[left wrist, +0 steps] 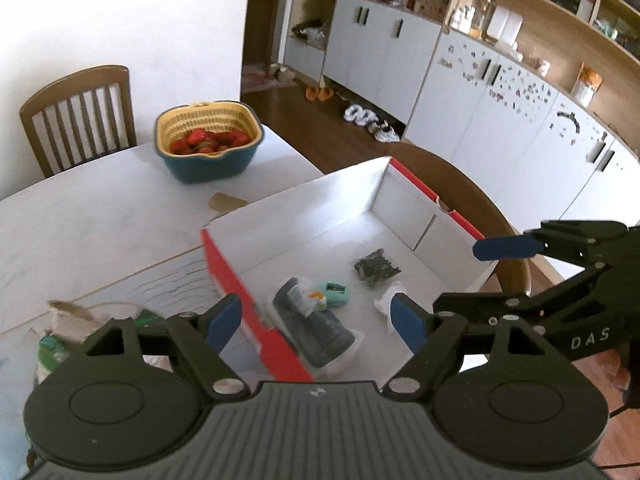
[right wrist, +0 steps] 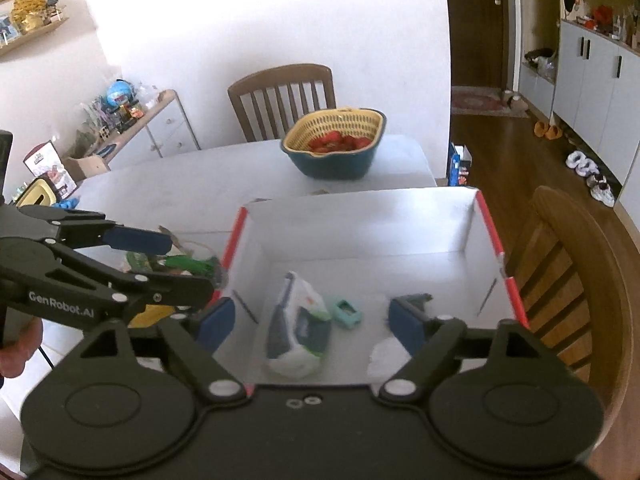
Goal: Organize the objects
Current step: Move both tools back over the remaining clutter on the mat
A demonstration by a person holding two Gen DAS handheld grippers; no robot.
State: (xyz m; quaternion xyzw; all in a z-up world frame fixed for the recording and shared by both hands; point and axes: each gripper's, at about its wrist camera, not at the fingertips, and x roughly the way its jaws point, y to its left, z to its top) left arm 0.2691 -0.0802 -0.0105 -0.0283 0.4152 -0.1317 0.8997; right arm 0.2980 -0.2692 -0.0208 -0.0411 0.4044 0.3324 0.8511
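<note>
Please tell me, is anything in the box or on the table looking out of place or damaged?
Nothing is clearly damaged or spilled. The wipes pack lies slanted in the box, with a crumpled white wrapper loose beside it. The strawberry basket stands upright.

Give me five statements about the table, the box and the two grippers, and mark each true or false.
1. The left gripper holds the wipes pack. False: its jaws are open and empty.
2. The bowl holds strawberries. True.
3. The box is empty. False: the wipes pack, a teal item and other things lie in it.
4. The right gripper is open. True.
5. The bowl sits inside the box. False: it stands on the table beyond it.
</note>
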